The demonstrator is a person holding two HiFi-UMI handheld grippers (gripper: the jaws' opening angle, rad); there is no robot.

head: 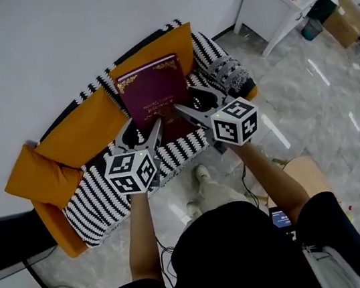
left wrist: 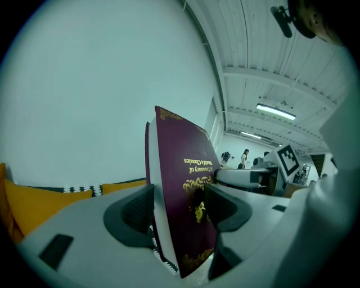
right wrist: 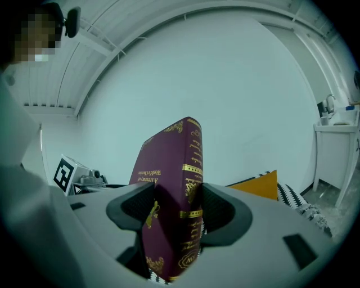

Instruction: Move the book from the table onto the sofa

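A thick maroon book with gold lettering hangs in the air over the sofa, held from both near corners. My left gripper is shut on its lower left edge; in the left gripper view the book stands between the two pads, cover side on the right. My right gripper is shut on its lower right corner; in the right gripper view the book's spine faces the camera between the pads. The sofa has a black-and-white patterned seat with orange cushions.
A white wall rises behind the sofa. A grey patterned throw lies at the sofa's right end. A white table stands at the far right on the marble floor. People stand far off in the room.
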